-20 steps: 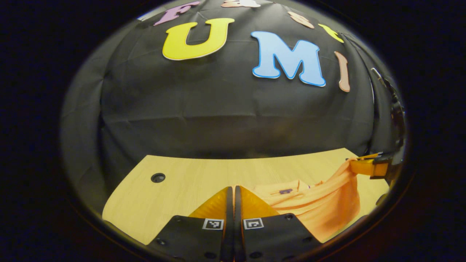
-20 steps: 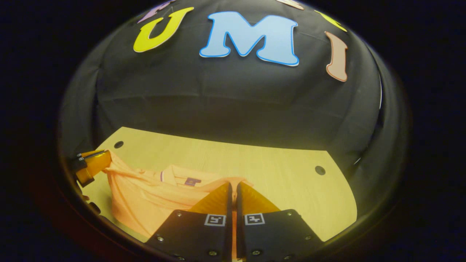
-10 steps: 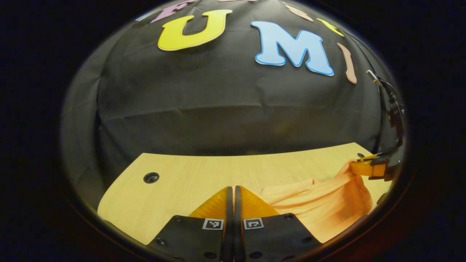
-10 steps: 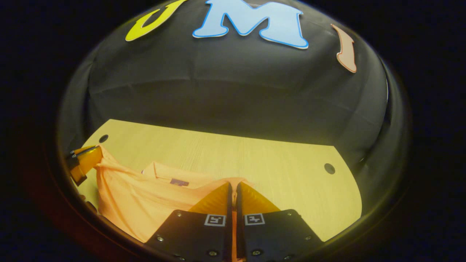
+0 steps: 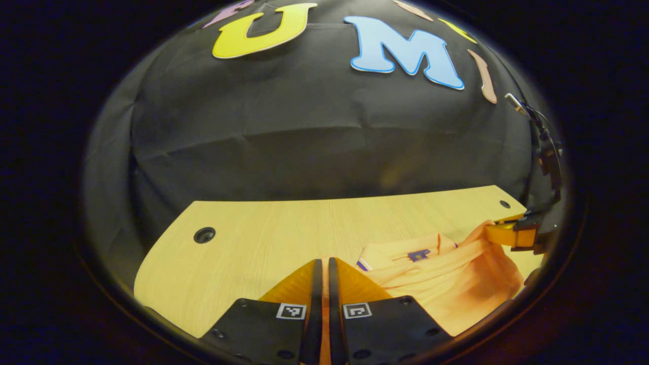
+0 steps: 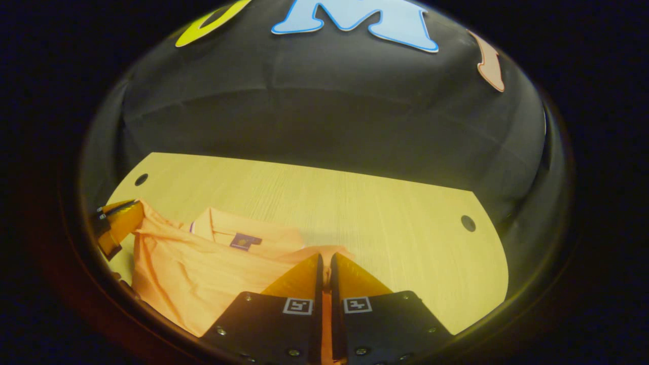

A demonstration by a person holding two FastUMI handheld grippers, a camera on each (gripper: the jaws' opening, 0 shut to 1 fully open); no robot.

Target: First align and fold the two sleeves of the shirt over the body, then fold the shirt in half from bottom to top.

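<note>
- One orange shirt (image 6: 203, 274) lay on the wooden table (image 6: 380, 223), its collar and purple tag facing up.
- Left gripper (image 5: 321, 263) had its two fingers clamped on a strip of shirt fabric; the rest of the shirt spread to its right.
- Right gripper (image 6: 324, 258) likewise pinched the hem, with the shirt to its left.
- Two round holes (image 6: 467, 223) showed in the tabletop beyond the grippers.

Black gripper (image 5: 321, 263) bodies w/ screws, square b/w marker tags, wedge-shaped jaws; cable on right gripper (image 5: 499, 234).
</note>
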